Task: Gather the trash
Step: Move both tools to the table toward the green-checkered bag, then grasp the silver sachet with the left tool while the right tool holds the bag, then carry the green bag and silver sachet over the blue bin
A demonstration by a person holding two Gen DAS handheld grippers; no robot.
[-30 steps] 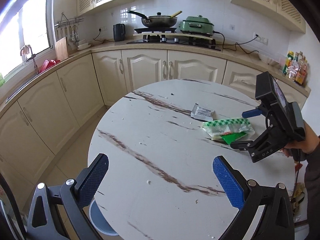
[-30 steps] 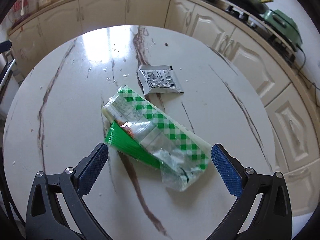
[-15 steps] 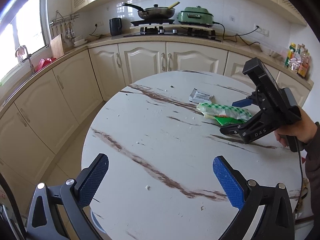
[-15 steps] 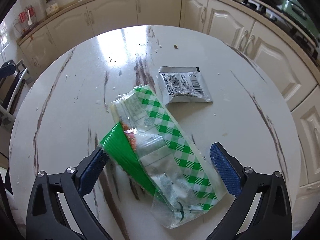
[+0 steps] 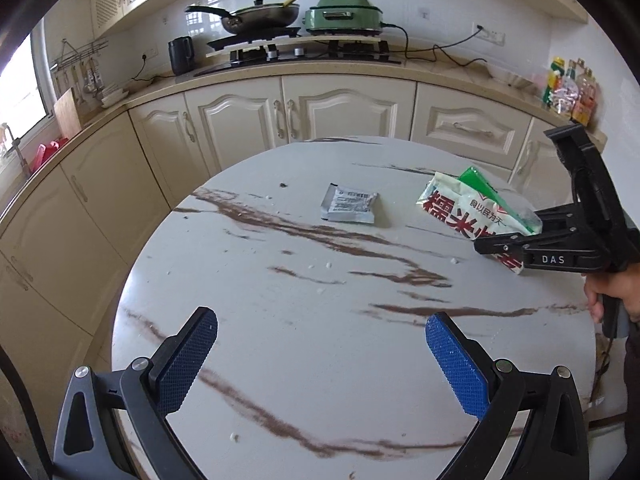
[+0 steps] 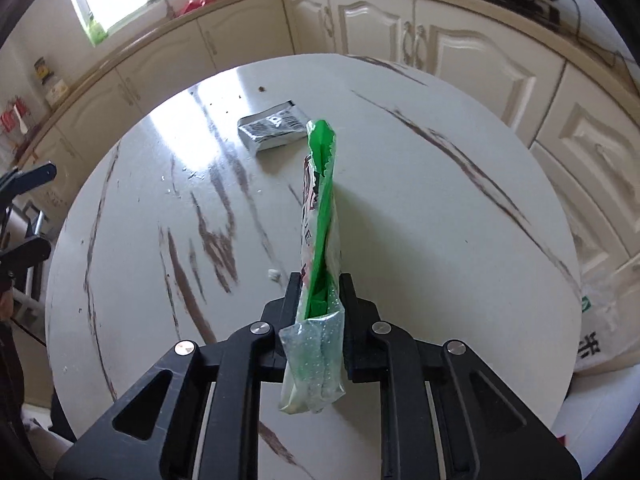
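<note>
A green-and-white plastic food wrapper (image 6: pixel 320 208) stands on edge, lifted off the round marble table (image 6: pixel 440 220). My right gripper (image 6: pixel 320 280) is closing its jaws on the wrapper's near end, and the pads press it from both sides. In the left wrist view the same wrapper (image 5: pixel 468 208) hangs from the right gripper (image 5: pixel 512 232) at the table's right side. A silver sachet (image 5: pixel 349 209) lies flat near the table's middle, also visible beyond the wrapper (image 6: pixel 272 130). My left gripper (image 5: pixel 320 364) is open above the table's near part, with nothing between its fingers.
Small crumbs dot the table (image 5: pixel 328 266). A white plastic bag (image 6: pixel 604 328) sits beyond the table's right edge. Cream cabinets (image 5: pixel 320 116) curve round behind the table, with a pan (image 5: pixel 260 16) on the stove. A person's hand (image 5: pixel 612 292) holds the right gripper.
The right gripper went from wide open over the flat wrapper to shut on it, rolled, and raised it on edge. The left gripper moved closer over the table.
</note>
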